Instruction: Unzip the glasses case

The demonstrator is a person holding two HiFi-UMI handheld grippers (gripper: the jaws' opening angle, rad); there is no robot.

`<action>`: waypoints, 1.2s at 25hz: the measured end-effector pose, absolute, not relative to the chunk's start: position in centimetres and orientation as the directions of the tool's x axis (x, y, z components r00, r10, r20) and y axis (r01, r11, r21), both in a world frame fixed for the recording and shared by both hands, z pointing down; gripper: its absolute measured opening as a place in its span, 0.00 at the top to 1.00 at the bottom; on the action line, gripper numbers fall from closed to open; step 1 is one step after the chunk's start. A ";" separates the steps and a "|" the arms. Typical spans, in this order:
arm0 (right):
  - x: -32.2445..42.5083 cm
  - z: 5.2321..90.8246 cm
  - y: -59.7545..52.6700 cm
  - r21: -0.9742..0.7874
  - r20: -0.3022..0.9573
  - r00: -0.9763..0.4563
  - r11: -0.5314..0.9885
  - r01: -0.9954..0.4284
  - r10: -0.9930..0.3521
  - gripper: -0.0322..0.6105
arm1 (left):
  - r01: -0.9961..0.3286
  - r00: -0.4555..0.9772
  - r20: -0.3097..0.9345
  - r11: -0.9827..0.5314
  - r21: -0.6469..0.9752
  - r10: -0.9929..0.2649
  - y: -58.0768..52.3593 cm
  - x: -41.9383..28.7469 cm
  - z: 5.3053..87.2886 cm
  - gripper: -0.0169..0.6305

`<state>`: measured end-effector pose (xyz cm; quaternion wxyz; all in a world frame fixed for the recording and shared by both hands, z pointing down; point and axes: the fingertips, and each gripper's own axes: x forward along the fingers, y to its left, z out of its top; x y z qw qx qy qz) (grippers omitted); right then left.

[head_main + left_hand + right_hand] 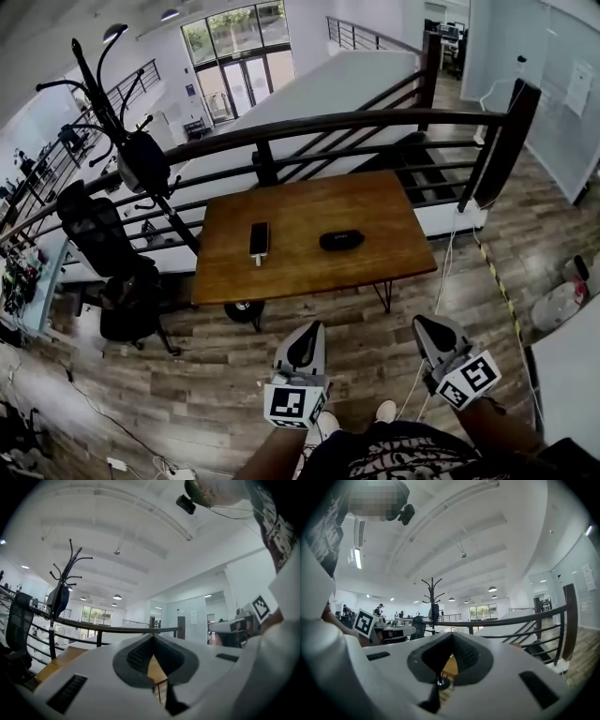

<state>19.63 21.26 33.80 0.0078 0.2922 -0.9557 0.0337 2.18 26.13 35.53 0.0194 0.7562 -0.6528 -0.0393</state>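
Note:
The black glasses case (341,240) lies zipped on the wooden table (309,274), right of its middle. Both grippers hang well short of the table, near the person's body and above the floor. My left gripper (302,349) is shut, its jaw tips meeting with nothing between them (152,637). My right gripper (433,339) is likewise shut and empty (451,634). Neither gripper view shows the case; only a strip of the table top (56,660) appears past the left jaws.
A dark phone-like slab (259,239) with a white cable lies left of the case. A black railing (375,122) runs behind the table. A coat stand (131,141) and an office chair (103,244) stand at the left. Wooden floor lies between me and the table.

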 end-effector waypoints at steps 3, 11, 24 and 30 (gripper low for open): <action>19.2 34.4 20.0 -0.085 0.036 -0.811 0.807 -0.585 -0.584 0.95 | -0.987 0.114 -0.026 -0.116 0.107 -0.993 25.2 0.6 36.3 0.96; 16.2 34.3 19.3 -0.055 0.030 -0.787 0.785 -0.617 -0.617 0.95 | -0.982 0.105 -0.072 -0.115 0.151 -0.992 24.7 -3.0 35.9 0.96; 13.9 35.9 13.2 -0.081 0.043 -0.760 0.756 -0.650 -0.649 0.95 | -0.979 0.126 -0.027 -0.128 0.157 -0.992 18.5 -6.0 38.0 0.96; 12.5 36.9 5.2 -0.089 0.054 -0.784 0.779 -0.620 -0.618 0.95 | -0.982 0.111 0.007 -0.108 0.158 -0.994 10.8 -6.1 38.8 0.96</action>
